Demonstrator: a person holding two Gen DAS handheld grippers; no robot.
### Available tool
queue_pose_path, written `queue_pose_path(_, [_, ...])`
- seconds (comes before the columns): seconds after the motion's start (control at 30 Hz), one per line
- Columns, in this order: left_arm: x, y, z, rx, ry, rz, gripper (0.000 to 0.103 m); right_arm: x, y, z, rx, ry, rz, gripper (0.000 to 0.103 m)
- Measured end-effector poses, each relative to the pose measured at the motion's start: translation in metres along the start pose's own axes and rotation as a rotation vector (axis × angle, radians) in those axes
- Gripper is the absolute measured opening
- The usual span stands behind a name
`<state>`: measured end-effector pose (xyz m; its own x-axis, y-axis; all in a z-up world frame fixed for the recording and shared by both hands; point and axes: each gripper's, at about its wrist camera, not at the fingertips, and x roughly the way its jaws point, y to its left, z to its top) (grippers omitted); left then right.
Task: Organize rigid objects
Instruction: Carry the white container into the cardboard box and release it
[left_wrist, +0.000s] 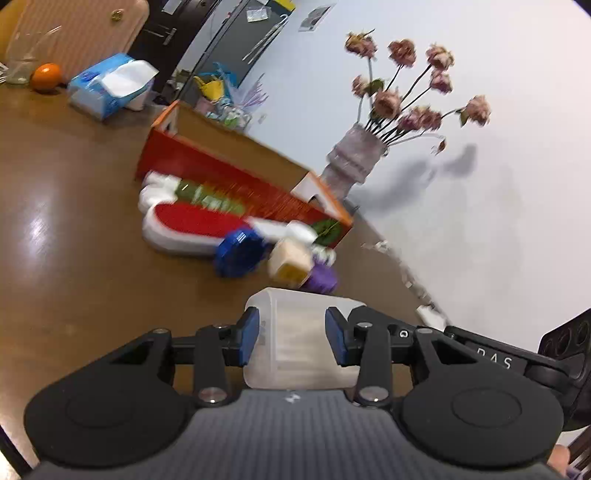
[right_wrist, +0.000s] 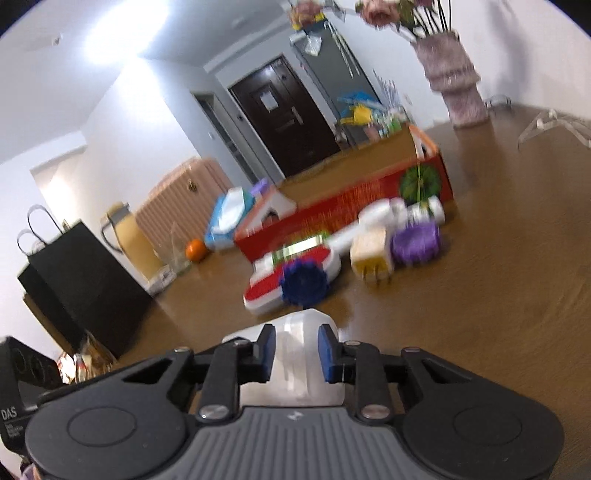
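We hold a translucent white plastic container (left_wrist: 295, 339) between us, the left gripper (left_wrist: 293, 341) narrowed onto one part and the right gripper (right_wrist: 297, 350) pinching another, blue pads against its walls, above the brown table (left_wrist: 74, 258). To carry it well, we judge both hands must travel together and level. Ahead stands the open red box (left_wrist: 236, 162), its inside apparently empty, though blur hides much. Beside it lie a blue round piece (left_wrist: 240, 253), a purple one (right_wrist: 415, 242) and a cream plug (right_wrist: 371, 254).
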<state>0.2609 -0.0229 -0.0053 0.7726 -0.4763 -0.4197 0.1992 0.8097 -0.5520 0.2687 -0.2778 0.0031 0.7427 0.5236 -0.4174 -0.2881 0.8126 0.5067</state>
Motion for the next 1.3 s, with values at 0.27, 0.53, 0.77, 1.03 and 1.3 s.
queue_pose_path(0.27, [0.040,-0.020,0.084,0.038,-0.080,-0.034,0.039,0.032,0.004,0.090,-0.072,-0.109,0.016,0.023])
queue_pose_path(0.53, [0.133,0.010,0.178,0.070,-0.107,0.046,0.039,0.151,-0.017,0.189,-0.018,-0.045,0.049,0.020])
queue_pose_path(0.77, [0.219,0.069,0.239,0.035,-0.027,0.206,0.038,0.292,-0.041,0.239,0.056,0.118,0.048,0.019])
queue_pose_path(1.03, [0.262,0.113,0.263,-0.004,0.041,0.348,0.052,0.381,-0.058,0.232,0.179,0.246,0.033,0.017])
queue_pose_path(1.3, [0.246,0.084,0.256,0.133,0.023,0.382,0.061,0.367,-0.048,0.235,0.081,0.215,-0.056,0.033])
